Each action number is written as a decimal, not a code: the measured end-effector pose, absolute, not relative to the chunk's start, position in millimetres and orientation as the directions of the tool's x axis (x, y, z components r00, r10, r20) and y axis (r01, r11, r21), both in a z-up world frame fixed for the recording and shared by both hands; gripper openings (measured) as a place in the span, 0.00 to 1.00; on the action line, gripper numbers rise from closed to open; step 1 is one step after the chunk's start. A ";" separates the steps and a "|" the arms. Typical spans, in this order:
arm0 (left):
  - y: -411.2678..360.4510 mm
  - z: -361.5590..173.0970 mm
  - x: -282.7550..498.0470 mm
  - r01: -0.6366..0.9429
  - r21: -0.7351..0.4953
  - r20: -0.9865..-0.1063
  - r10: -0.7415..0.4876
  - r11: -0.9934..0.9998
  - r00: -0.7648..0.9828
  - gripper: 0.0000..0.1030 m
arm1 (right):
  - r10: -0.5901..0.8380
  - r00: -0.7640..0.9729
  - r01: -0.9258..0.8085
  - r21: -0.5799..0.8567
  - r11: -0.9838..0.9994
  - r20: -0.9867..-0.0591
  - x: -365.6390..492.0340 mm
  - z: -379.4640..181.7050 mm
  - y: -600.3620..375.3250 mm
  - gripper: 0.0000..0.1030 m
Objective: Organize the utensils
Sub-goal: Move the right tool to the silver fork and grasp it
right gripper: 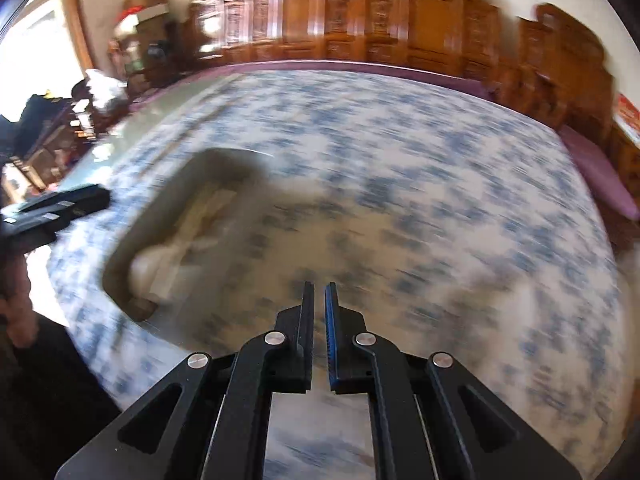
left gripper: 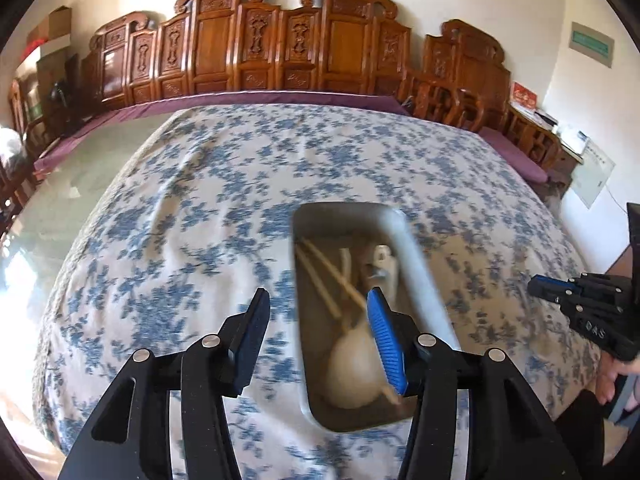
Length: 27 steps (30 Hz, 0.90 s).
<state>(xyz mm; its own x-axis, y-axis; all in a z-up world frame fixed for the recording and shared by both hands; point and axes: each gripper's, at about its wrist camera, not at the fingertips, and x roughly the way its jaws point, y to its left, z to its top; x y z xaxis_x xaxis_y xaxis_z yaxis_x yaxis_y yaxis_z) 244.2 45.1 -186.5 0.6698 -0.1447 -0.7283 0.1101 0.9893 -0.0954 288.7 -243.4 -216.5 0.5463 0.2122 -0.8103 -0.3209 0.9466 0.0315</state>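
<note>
The right wrist view is smeared all over, so the gray tray [right gripper: 168,216] is only a dark shape there with a pale blob inside — probably the spoon, but it is too fuzzy to be sure. The left wrist view is sharper. In it the tray [left gripper: 416,276] sits on the blue-flowered cloth [left gripper: 180,208] and holds a pale wooden spoon [left gripper: 352,372], thin chopsticks [left gripper: 328,276] and a small white piece that is hard to make out. The left gripper [left gripper: 318,332] hangs over the tray's left edge, and its blue finger [left gripper: 386,344] covers part of the spoon. Its jaws stand about half open with nothing between them. The right gripper [right gripper: 319,320] is over bare cloth, well to the right of the tray, with its jaws almost shut and nothing in them. It also pokes in at the right edge of the left view, cut off, with a hand [left gripper: 618,372] under it. Carved wooden furniture [left gripper: 280,40] lines the wall behind the table.
</note>
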 end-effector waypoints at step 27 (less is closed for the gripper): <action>-90.5 -195.6 218.1 0.287 -0.022 -0.766 -0.200 0.958 0.610 0.50 | 0.039 0.435 -0.197 -0.053 0.979 -0.899 304.9 -277.0 -339.2 0.09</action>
<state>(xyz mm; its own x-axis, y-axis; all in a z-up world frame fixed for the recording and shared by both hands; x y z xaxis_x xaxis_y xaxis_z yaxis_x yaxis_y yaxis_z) 218.1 -90.5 -195.6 0.6105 -0.2000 -0.7664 0.2866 0.9578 -0.0216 304.9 -339.2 -277.0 0.4355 0.0388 -0.8994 -0.1970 0.9790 -0.0531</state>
